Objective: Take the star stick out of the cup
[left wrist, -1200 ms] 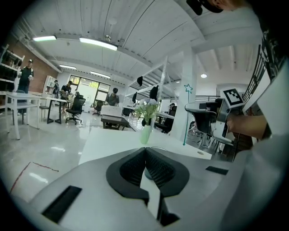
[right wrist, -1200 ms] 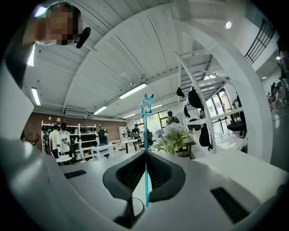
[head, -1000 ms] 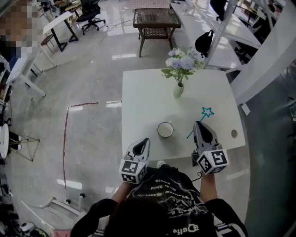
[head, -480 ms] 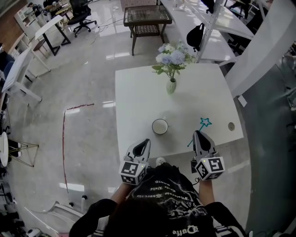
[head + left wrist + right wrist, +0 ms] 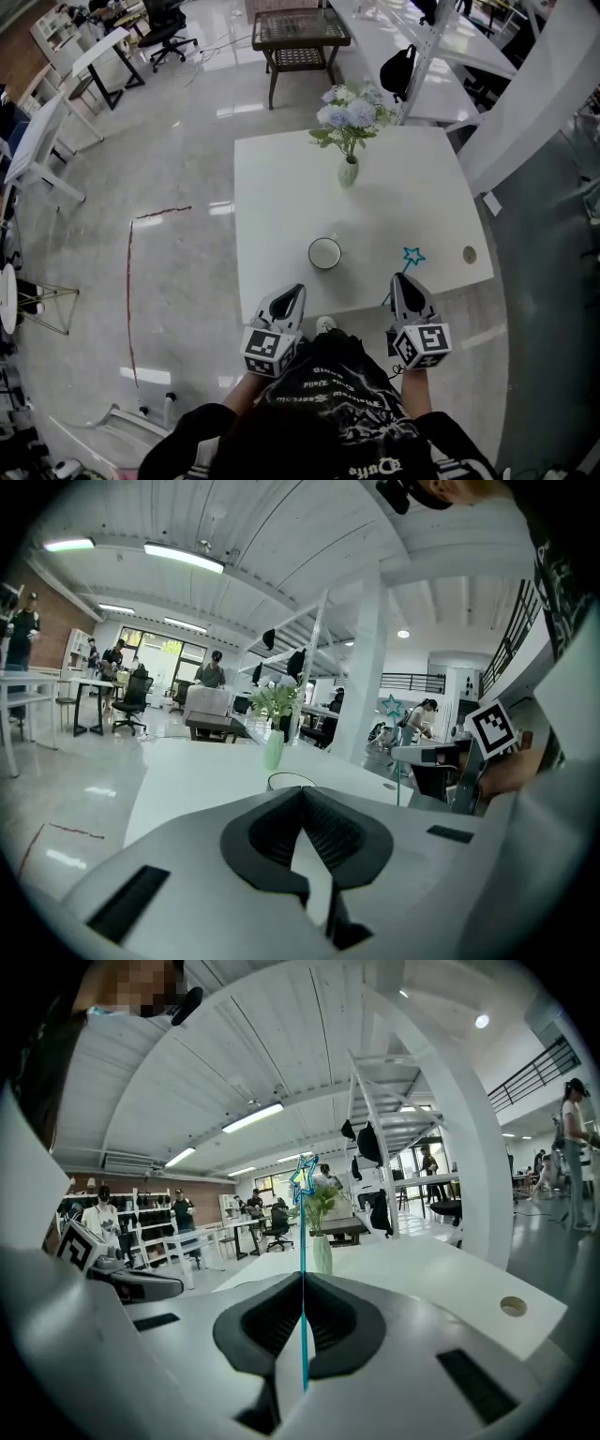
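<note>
The teal star stick point(image 5: 413, 255) is out of the cup, held upright and tilted over the table's near right edge. My right gripper point(image 5: 407, 284) is shut on its thin shaft; in the right gripper view the star stick point(image 5: 303, 1177) rises straight from the closed right gripper point(image 5: 302, 1277). The white cup point(image 5: 325, 253) stands empty near the front middle of the white table point(image 5: 281, 187), and its rim shows as the cup point(image 5: 291, 780) just beyond my left gripper point(image 5: 302, 789). The left gripper point(image 5: 289, 296) hovers at the near edge, shut on nothing.
A green vase of flowers point(image 5: 349, 172) stands at the table's far middle. A round cable hole point(image 5: 470, 254) lies at the right edge. Beyond are a dark coffee table point(image 5: 300, 33), a black bag point(image 5: 403, 70) and white desks. A red line point(image 5: 131, 281) marks the floor at left.
My right gripper has sunk and drawn back toward the table's near edge, taking the star stick with it. The left gripper has hardly moved.
</note>
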`<state>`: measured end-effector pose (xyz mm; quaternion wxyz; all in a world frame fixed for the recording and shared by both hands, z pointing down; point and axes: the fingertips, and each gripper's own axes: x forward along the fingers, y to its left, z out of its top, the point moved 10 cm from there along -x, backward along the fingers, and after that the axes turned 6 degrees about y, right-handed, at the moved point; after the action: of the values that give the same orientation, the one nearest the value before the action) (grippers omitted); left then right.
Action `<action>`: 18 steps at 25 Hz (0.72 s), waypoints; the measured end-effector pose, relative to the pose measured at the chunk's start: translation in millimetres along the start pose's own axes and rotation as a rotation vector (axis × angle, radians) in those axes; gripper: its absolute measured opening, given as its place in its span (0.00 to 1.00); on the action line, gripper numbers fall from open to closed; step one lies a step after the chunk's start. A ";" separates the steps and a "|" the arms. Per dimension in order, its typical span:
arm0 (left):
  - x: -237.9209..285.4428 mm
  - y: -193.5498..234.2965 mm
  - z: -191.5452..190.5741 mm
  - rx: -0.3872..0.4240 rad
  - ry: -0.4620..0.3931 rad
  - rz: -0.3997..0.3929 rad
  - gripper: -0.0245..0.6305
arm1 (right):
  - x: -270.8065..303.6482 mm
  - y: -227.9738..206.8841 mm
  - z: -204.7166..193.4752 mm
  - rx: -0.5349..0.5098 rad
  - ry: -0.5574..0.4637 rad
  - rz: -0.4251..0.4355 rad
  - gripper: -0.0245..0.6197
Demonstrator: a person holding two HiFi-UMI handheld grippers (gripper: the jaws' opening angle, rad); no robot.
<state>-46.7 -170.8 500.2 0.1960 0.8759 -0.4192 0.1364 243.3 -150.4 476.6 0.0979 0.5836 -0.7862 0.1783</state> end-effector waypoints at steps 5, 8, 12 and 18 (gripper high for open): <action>-1.9 1.9 -1.9 0.008 -0.012 0.002 0.07 | 2.4 4.3 3.8 -0.007 0.001 0.012 0.06; -2.5 3.3 -1.2 0.013 -0.018 0.008 0.07 | 6.2 7.3 4.4 -0.013 0.007 0.019 0.06; -4.9 3.3 6.2 0.004 -0.025 0.024 0.07 | 7.9 9.8 4.6 -0.024 0.013 0.019 0.06; -3.9 4.6 0.9 0.012 -0.031 0.026 0.07 | 7.4 10.2 6.0 -0.025 0.010 0.017 0.06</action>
<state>-52.7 -171.1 498.9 0.1823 0.8737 -0.4326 0.1277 231.6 -156.7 472.0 0.1076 0.5746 -0.7929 0.1720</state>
